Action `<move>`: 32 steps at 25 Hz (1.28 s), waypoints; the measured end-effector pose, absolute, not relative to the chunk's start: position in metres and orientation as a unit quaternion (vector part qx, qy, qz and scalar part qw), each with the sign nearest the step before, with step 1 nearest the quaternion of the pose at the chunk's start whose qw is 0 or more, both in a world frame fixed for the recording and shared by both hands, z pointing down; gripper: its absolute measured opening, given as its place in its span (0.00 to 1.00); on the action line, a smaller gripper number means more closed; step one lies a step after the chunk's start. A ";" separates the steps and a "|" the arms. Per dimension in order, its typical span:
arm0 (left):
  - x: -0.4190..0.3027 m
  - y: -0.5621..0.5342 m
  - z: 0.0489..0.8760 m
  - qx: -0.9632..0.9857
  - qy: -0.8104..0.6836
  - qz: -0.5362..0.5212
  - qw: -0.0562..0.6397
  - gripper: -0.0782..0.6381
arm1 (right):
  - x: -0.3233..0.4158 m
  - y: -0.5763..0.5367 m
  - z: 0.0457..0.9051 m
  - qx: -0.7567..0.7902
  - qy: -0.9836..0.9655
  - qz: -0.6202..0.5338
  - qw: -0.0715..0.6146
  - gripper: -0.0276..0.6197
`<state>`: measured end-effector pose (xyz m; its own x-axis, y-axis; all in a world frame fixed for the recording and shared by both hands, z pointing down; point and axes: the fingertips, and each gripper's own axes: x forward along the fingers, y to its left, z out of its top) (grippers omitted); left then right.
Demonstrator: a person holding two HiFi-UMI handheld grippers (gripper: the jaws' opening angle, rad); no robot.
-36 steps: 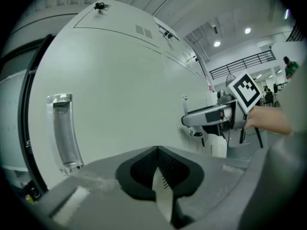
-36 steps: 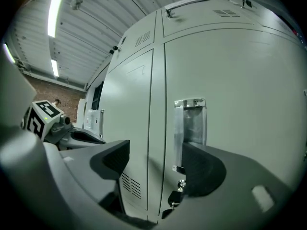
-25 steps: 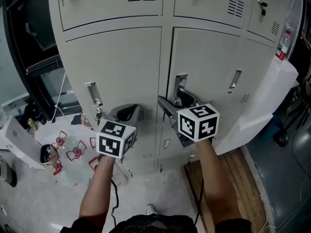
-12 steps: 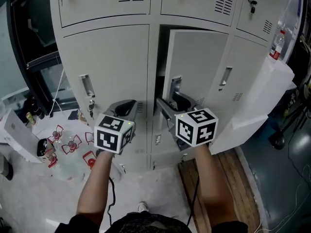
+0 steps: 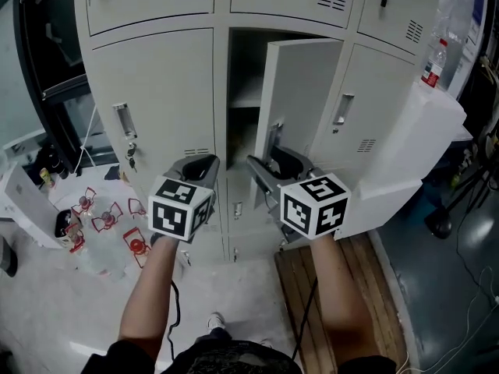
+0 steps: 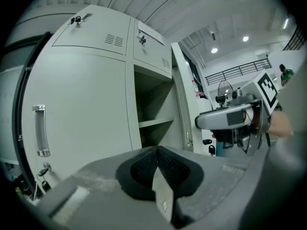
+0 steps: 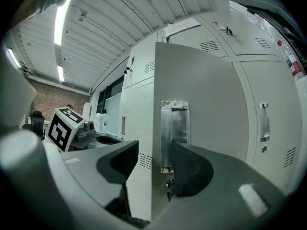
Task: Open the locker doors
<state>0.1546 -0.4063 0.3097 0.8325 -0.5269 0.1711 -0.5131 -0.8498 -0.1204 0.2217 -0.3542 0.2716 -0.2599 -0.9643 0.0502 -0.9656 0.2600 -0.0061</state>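
The grey lockers fill the head view. The middle locker door (image 5: pixel 300 92) (image 7: pixel 206 95) stands partly swung out, hinged at its right, and shows a dark compartment (image 5: pixel 242 92) with a shelf (image 6: pixel 156 122). My right gripper (image 5: pixel 273 162) (image 7: pixel 154 150) straddles that door's free edge at the metal handle plate (image 7: pixel 173 128). Its jaws have just been closing, with the door edge between them. My left gripper (image 5: pixel 199 166) (image 6: pixel 157 150) is shut on nothing and hangs in front of the closed left locker door (image 5: pixel 156 92), apart from its handle (image 5: pixel 122 121) (image 6: pixel 40 130).
To the right are a closed locker door with a handle (image 5: pixel 343 109) and a white casing (image 5: pixel 421 154) bearing a bottle (image 5: pixel 431 63). Small red-and-white items (image 5: pixel 109 216) and a white box (image 5: pixel 23 201) lie on the floor at left. Wooden boards (image 5: pixel 327 287) run under my right arm.
The middle locker door has gone from shut to partly open, swinging out with my right gripper on its edge. Both grippers have drawn back from the lockers.
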 end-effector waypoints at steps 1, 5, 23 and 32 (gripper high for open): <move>0.158 -0.401 0.309 -0.957 0.271 -0.098 0.035 0.11 | 0.224 -0.349 0.271 0.608 -0.794 0.018 0.018 0.36; 0.173 -0.378 0.313 -0.959 0.263 -0.100 0.032 0.11 | 0.235 -0.327 0.272 0.610 -0.792 0.019 0.016 0.36; 0.258 -0.318 0.309 -0.977 0.189 -0.090 0.042 0.11 | 0.300 -0.260 0.270 0.649 -0.760 -0.005 0.009 0.27; 0.311 -0.289 0.312 -0.988 0.127 -0.076 0.030 0.11 | 0.335 -0.232 0.269 0.689 -0.725 -0.011 -0.002 0.27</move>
<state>0.3114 -0.2894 0.3122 0.9561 -0.2557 0.1432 -0.2464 -0.9659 -0.0797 0.3346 -0.2317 0.2692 -0.0512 -0.9985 -0.0176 -0.9986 0.0510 0.0133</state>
